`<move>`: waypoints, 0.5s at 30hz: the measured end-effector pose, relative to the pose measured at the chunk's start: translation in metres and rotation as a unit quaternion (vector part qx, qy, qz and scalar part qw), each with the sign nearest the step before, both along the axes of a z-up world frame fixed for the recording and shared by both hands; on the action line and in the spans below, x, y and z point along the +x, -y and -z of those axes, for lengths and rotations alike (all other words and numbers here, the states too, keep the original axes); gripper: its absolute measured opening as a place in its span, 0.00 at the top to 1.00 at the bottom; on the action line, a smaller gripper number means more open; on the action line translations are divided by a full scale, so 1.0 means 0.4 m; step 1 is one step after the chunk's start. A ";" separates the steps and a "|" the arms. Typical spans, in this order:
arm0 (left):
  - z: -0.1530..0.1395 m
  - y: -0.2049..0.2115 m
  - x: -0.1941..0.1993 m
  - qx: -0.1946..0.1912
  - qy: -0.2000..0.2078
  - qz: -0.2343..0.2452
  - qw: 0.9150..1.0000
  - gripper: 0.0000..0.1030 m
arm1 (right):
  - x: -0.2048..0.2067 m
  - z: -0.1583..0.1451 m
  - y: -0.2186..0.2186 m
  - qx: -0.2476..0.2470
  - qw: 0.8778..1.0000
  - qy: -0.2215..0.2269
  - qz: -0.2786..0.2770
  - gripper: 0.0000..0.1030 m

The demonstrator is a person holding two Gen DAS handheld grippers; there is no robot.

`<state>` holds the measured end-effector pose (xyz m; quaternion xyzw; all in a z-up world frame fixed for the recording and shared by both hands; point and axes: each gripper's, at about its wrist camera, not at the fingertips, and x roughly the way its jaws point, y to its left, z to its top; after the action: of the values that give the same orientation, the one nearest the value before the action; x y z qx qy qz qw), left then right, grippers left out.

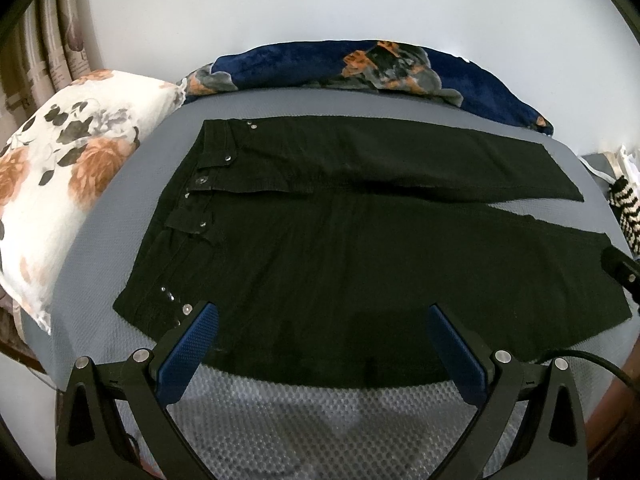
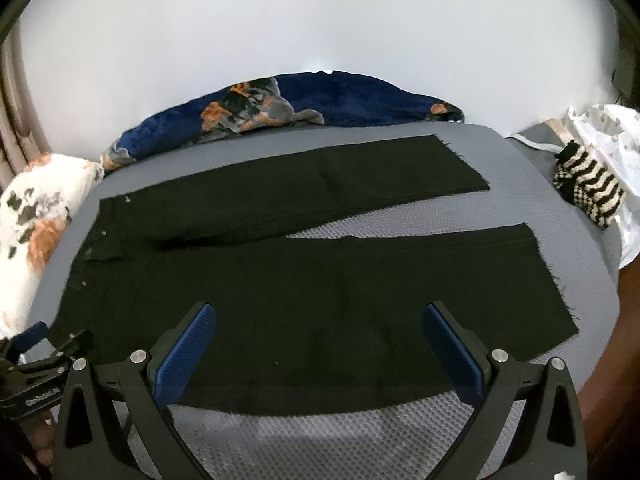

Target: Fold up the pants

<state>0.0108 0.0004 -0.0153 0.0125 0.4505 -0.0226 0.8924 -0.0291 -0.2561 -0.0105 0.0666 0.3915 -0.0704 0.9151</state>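
Black pants (image 1: pixel 340 248) lie flat on a grey bed (image 1: pixel 120 208), waistband with silver studs to the left, both legs stretched to the right and slightly apart. They also show in the right wrist view (image 2: pixel 320 288). My left gripper (image 1: pixel 324 320) is open and empty, hovering over the near edge of the pants near the waist. My right gripper (image 2: pixel 320 316) is open and empty, over the near leg's front edge. The left gripper also shows at the lower left of the right wrist view (image 2: pixel 44 344).
A floral white pillow (image 1: pixel 68 176) lies left of the waistband. A blue floral blanket (image 1: pixel 360 64) is bunched along the white wall behind. A striped black-and-cream knit item (image 2: pixel 588 192) sits at the right, on the grey bed sheet (image 2: pixel 540 208).
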 end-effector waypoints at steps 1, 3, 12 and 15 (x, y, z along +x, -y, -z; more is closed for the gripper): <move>-0.001 -0.004 0.008 -0.003 0.001 0.001 1.000 0.00 | 0.005 -0.001 0.003 0.005 1.000 0.000 -0.001 0.00; -0.004 -0.015 0.029 -0.006 0.004 0.001 1.000 0.00 | 0.019 -0.003 0.007 0.008 1.000 0.002 -0.007 0.00; -0.038 -0.168 0.182 -0.023 0.039 -0.016 0.999 0.00 | 0.120 -0.012 0.031 -0.024 1.000 0.001 0.011 0.00; -0.045 -0.252 0.253 -0.049 0.044 -0.026 0.997 0.00 | 0.169 -0.021 0.037 -0.006 1.000 0.005 -0.006 0.00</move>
<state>0.1120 0.1010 0.0028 -0.0422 0.4089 -0.0208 0.9114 0.0384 -0.2710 -0.0022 0.0588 0.3865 -0.0673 0.9179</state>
